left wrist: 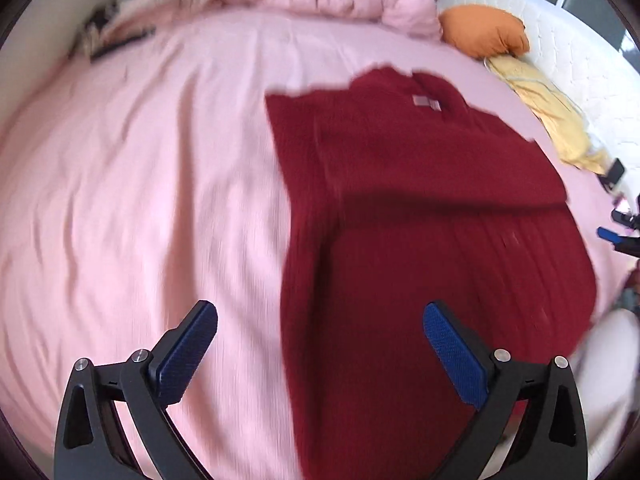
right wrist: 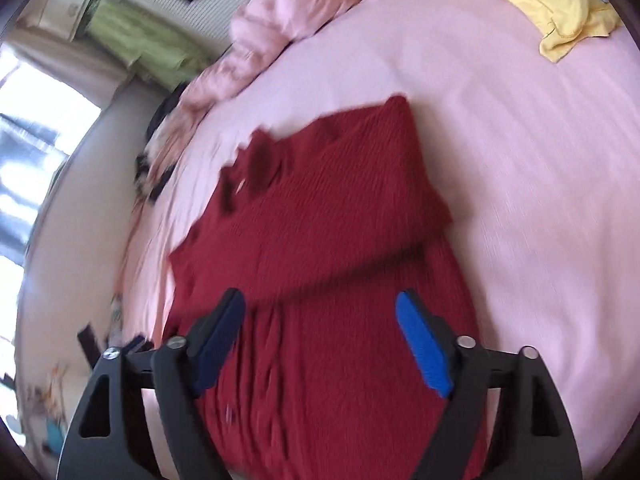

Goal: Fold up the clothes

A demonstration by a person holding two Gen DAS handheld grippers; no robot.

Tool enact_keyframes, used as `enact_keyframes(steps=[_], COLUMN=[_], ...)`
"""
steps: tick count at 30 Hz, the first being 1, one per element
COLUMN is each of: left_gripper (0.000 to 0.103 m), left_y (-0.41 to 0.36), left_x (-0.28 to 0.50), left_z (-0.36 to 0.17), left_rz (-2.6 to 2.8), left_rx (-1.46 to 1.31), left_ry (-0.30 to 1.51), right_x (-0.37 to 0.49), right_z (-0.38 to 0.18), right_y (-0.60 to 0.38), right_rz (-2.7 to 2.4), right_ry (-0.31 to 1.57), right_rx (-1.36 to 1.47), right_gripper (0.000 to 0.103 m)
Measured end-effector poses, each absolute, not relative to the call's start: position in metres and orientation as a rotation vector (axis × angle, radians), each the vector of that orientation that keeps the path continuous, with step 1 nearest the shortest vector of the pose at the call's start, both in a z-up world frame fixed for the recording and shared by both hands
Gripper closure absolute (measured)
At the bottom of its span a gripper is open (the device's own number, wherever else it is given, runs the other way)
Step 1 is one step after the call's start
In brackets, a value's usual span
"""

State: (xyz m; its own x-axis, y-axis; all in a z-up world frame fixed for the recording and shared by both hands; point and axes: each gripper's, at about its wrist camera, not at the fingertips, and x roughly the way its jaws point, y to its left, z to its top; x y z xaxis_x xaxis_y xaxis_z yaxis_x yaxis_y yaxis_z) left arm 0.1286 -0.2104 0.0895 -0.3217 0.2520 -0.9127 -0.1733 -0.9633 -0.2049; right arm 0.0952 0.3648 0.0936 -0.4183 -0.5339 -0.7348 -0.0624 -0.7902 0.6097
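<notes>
Left wrist view: we see the dark red ribbed knit sweater [left wrist: 420,208] spread flat on the pink-sheeted bed [left wrist: 140,180], partly beneath our left gripper [left wrist: 320,352], spread wide and empty. Right wrist view shows it directly under our right gripper [right wrist: 320,344], also wide apart, gripping nothing.

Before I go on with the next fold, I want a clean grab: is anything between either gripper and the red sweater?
Nothing visible. The red sweater lies on the pink sheet right under both open grippers, left and right. The yellow cloth and orange pillow lie off beyond it.
</notes>
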Motion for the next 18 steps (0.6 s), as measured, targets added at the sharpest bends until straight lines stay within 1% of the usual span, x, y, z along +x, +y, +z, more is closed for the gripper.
enact_keyframes(steps=[3,6,8,11,15,16,17,18], left_gripper=[0.000,0.000,0.000,0.000,0.000,0.001,0.004,0.010], left_y=[-0.218,-0.218,-0.218,-0.216,-0.215,-0.213,-0.210,-0.205], left_x=[0.167,0.194,0.207,0.219,0.226,0.227,0.227,0.227], left_z=[0.071,0.038,0.017,0.004,-0.016,-0.021,-0.025,-0.028], left_rz=[2.217,2.130,2.100,2.067,1.944,1.923,1.904,1.883], left_rx=[-1.748,-1.826,-1.880,-1.896,-1.946,-1.954,-1.957,-1.960], left_ry=[-0.186,-0.250,-0.316,-0.360,-0.416,-0.419,-0.410,-0.399], right_x=[0.140,0.176,0.192,0.199,0.200,0.200,0.199,0.199], right_z=[0.090,0.069,0.045,0.004,-0.035,-0.037,-0.038,-0.036], right_y=[0.371,0.370,0.372,0.373,0.356,0.347,0.338,0.329], right_rz=[-2.125,-2.076,-2.009,-1.938,-1.838,-1.844,-1.855,-1.864], right_ry=[-0.721,-0.605,-0.676,-0.792,-0.908,-0.868,-0.819,-0.756], right_rx=[1.708,1.881,1.964,2.091,2.095,2.093,2.091,2.091], right_gripper=[0.023,0.023,0.023,0.023,0.023,0.023,0.025,0.031])
